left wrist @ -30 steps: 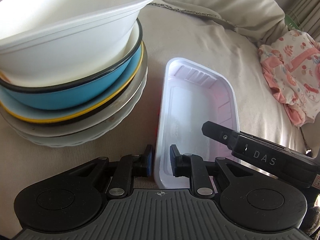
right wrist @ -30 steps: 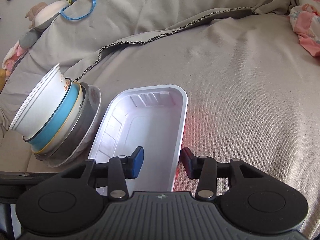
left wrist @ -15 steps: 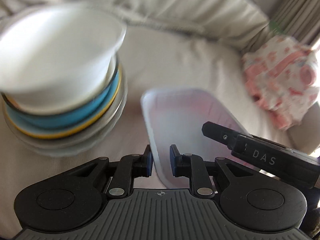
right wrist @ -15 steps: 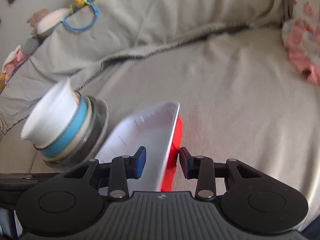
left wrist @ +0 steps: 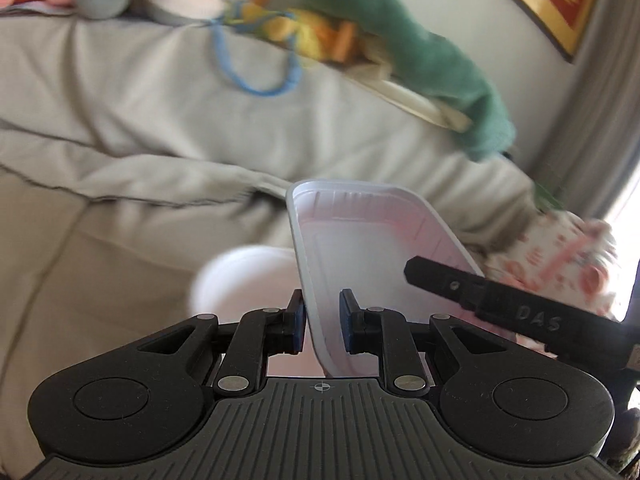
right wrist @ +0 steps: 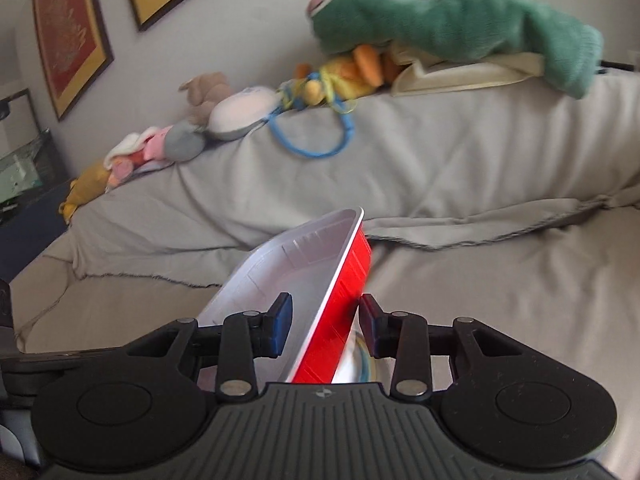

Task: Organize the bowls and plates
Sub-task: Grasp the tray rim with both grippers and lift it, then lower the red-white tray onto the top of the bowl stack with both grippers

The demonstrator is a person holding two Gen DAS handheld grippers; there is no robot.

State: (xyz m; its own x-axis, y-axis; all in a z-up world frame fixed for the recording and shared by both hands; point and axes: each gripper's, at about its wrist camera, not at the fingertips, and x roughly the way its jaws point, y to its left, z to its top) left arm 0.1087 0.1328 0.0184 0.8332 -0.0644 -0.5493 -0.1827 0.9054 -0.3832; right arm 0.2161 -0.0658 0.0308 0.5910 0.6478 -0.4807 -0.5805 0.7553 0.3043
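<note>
Both claws clamped on one rectangular tray (left wrist: 372,236), white inside, red outside: left claw (left wrist: 322,322) pinching its left wall, right claw (right wrist: 325,325) its right wall. Held tilted above the grey-covered sofa (right wrist: 500,292), over the blurred bowl stack (left wrist: 244,280).

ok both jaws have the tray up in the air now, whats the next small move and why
Probably carry the tray sideways over the white bowl on the stack and level it. Both the left gripper and right gripper grip its long walls, it hangs tilted above the couch, and the stack sits just beneath.
</note>
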